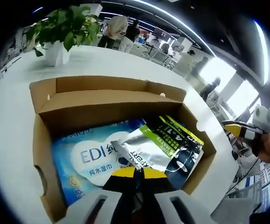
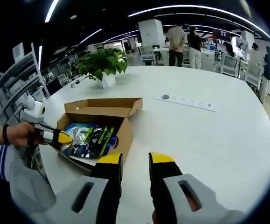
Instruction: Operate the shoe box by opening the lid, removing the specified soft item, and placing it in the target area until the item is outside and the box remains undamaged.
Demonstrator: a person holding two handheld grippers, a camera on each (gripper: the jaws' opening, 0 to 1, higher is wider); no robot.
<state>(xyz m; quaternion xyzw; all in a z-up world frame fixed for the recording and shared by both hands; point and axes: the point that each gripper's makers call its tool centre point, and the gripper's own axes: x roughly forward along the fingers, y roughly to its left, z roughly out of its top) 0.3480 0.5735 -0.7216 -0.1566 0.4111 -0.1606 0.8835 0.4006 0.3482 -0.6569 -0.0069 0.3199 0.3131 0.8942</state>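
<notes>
Already the shoe box (image 1: 111, 100) lay open, the left tool (image 1: 135, 173) nearly closed over a soft, slippery silver pouch (image 1: 148, 151), best pinched by its edge, the right tool (image 2: 135, 161) narrowly parted.

Matt brown cardboard shoe box (image 1: 107, 95) (glossy plastic packets (image 1: 165, 149) inside)
</notes>
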